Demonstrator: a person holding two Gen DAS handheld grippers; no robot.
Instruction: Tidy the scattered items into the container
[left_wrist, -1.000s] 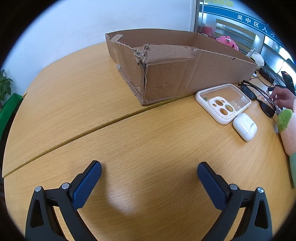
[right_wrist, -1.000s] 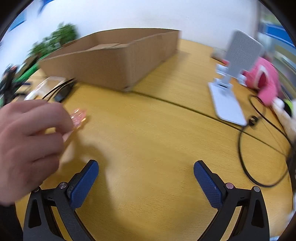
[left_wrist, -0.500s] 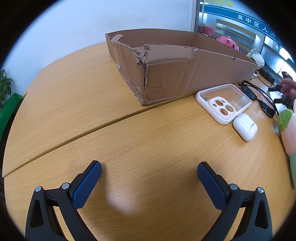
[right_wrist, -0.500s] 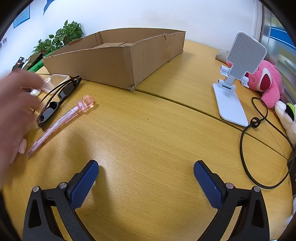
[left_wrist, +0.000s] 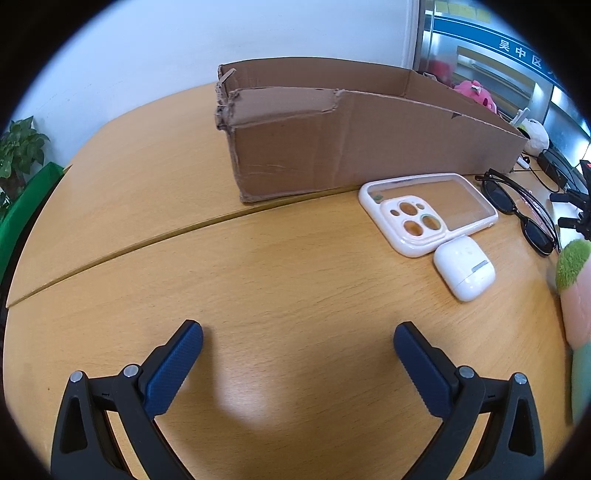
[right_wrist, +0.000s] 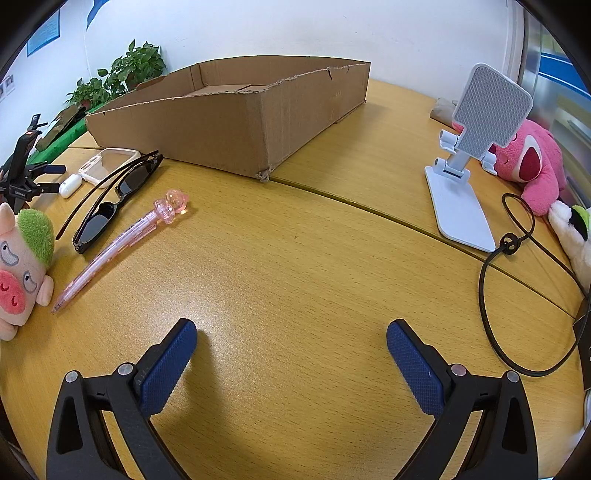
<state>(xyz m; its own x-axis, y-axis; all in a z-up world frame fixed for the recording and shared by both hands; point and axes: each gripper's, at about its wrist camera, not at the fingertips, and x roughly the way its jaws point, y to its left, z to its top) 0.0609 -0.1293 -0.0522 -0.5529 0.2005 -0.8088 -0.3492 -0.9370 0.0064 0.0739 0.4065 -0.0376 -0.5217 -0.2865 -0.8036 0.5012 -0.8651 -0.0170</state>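
A shallow torn cardboard box (left_wrist: 332, 147) (right_wrist: 229, 122) sits at the back of the wooden table. In front of it lie a white phone case (left_wrist: 424, 214) (right_wrist: 107, 162), a white earbud case (left_wrist: 463, 267) (right_wrist: 70, 184), black sunglasses (left_wrist: 524, 210) (right_wrist: 118, 195) and a pink pen (right_wrist: 122, 243). A small plush pig with green hair (right_wrist: 22, 266) (left_wrist: 572, 288) stands by the pen's tip. My left gripper (left_wrist: 297, 339) is open over bare table, nearer than the phone case. My right gripper (right_wrist: 291, 338) is open too, to the right of the pen.
A white phone stand (right_wrist: 469, 155), a pink plush toy (right_wrist: 532, 166), a white plush toy (right_wrist: 576, 236) and a looped black cable (right_wrist: 495, 288) lie at the right. Potted plants (right_wrist: 122, 74) stand behind the box. The table (left_wrist: 147, 206) has a seam across it.
The person's hand that set the pink pen down beside the sunglasses has withdrawn out of view. The left gripper has shifted a little; the box now appears at a slightly different angle.
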